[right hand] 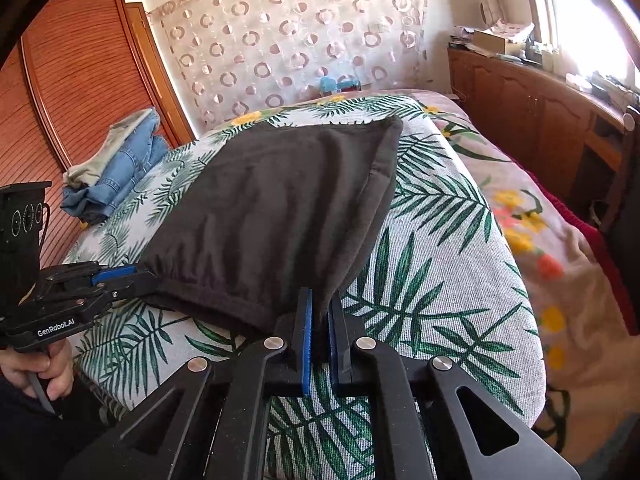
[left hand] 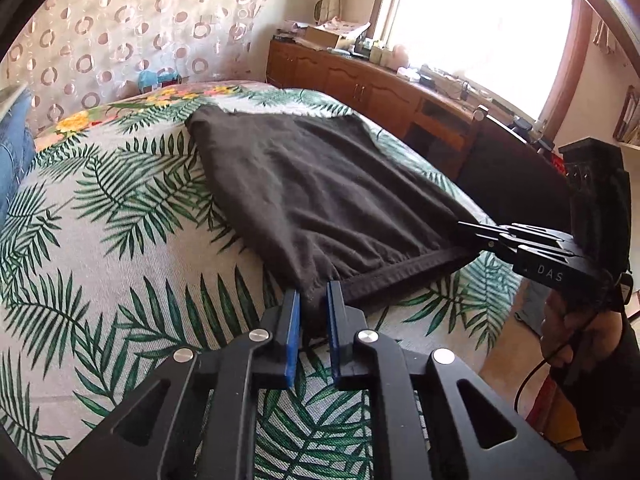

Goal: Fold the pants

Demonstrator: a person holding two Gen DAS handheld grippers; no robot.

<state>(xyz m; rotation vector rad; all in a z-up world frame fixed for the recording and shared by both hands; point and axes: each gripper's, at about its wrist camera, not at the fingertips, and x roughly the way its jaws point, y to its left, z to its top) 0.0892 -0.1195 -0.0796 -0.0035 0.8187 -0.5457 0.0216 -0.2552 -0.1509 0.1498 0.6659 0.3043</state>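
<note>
Pants (left hand: pixel 320 184) flat on bed (left hand: pixel 120 208), long axis running away from both grippers. Left gripper (left hand: pixel 314 304) clamps near-left waistband corner; right gripper (right hand: pixel 318 312) clamps near-right corner — band taut between them. Both equally near; free end lies straight ahead.

Dark brown-black soft fabric pants (left hand: pixel 320 184), plain, no print, darker hem band. Pale grey woven bedspread (left hand: pixel 120 240) with green palm-frond print; beyond it pinkish cover (right hand: pixel 532 216) with yellow, orange flowers. Black metal left gripper (left hand: pixel 313 292), blue pads (left hand: pixel 294 320); black right gripper (right hand: pixel 320 300), blue pads (right hand: pixel 307 320). Sheer beige curtain (right hand: pixel 288 40) with brown ring-and-dot pattern. Reddish-brown slatted wooden wardrobe (right hand: pixel 80 80). Faded blue denim pile (right hand: pixel 120 176).
</note>
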